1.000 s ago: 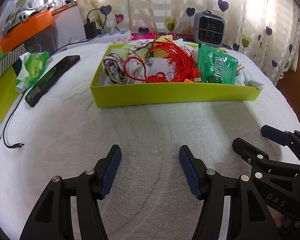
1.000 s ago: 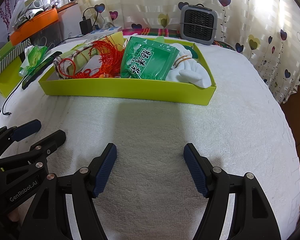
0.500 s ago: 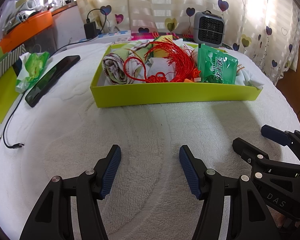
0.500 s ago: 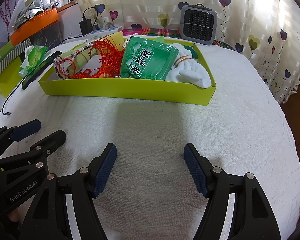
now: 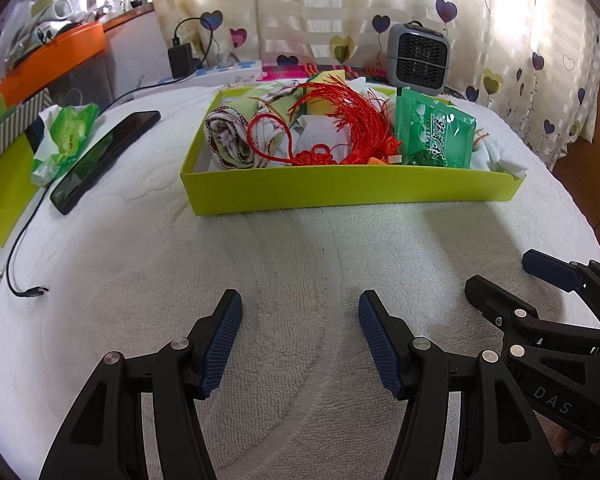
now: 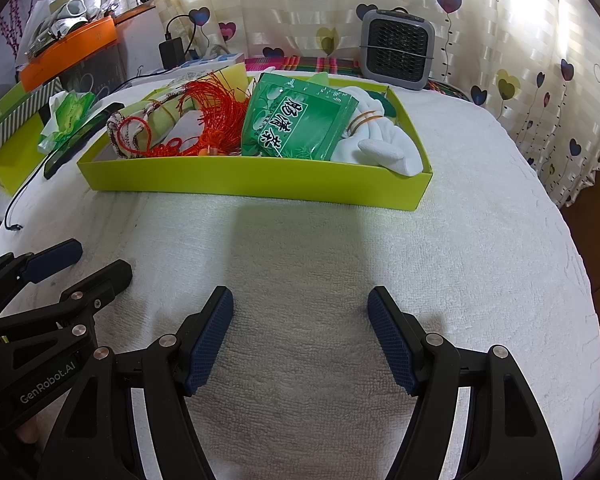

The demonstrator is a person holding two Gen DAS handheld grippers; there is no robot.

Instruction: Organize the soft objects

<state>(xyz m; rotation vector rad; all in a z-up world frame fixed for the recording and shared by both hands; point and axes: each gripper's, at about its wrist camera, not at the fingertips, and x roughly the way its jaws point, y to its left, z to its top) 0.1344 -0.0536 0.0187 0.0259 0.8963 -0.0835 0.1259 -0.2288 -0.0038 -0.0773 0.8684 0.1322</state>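
both claws, left claw point(image 5: 300, 336) and right claw point(image 6: 300, 336), hang released over the towel-covered tabletop point(image 6: 480, 248). at twelve o'clock, the tray point(image 6: 252, 184) holds soft goods; the red tassel point(image 6: 210, 110) could snag when lifted.

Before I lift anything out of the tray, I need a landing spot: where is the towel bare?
The white towel is bare between the lime-green tray and both open grippers, left gripper and right gripper, and right of the tray. The tray is packed; a phone and tissue pack crowd its left.
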